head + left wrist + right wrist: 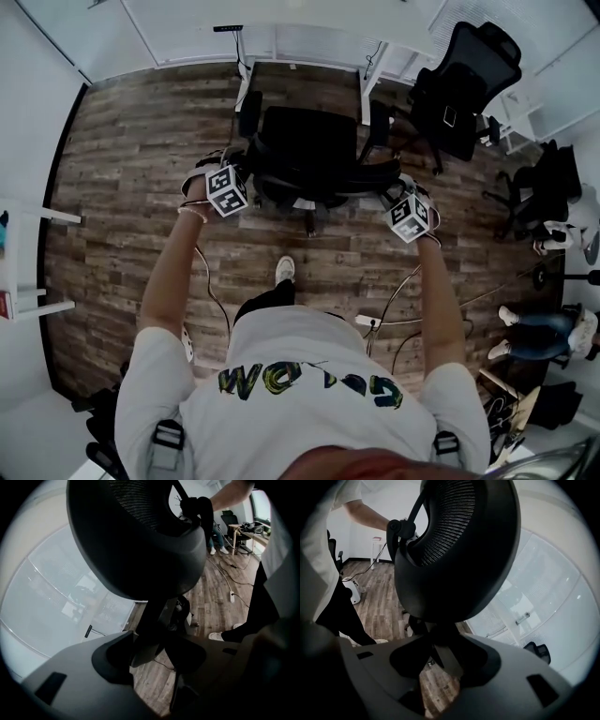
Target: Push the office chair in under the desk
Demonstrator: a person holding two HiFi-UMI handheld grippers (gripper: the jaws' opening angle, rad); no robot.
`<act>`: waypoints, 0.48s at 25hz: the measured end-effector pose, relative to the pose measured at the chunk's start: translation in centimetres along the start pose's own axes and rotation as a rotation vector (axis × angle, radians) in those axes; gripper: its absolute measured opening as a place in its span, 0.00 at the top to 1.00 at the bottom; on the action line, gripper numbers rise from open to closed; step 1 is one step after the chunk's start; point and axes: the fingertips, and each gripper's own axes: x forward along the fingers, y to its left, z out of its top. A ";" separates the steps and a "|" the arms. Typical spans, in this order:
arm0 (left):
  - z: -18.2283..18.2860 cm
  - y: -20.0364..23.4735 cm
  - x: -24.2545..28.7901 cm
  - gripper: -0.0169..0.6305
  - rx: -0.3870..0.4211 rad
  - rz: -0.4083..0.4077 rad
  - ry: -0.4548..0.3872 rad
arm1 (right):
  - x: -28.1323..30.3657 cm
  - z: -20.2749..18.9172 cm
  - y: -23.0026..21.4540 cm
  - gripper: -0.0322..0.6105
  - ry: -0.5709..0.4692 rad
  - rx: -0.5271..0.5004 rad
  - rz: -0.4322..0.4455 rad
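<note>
Wood floor (122, 187) is spreading below a white desk (281, 37). The black chair (300, 150), mesh-backed, with armrests and a wheeled base, is standing just before the desk, its back facing the person. The left tool (152, 651) and right tool (443, 660) are each clenching the chair's back, one per side.

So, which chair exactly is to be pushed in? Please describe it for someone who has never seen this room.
Find the white desk along the far wall. The office chair stands directly before it, its back towards the person. Unlike the other black chair off to the right, it has the left gripper and right gripper on its backrest.
</note>
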 end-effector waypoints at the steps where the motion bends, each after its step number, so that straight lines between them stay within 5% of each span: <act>1: 0.0 0.6 0.5 0.64 0.001 0.000 0.002 | 0.5 0.1 -0.5 0.67 0.001 0.003 0.000; 12: 0.1 8.3 6.1 0.64 0.009 0.005 -0.010 | 6.5 2.1 -6.9 0.67 0.013 0.021 -0.021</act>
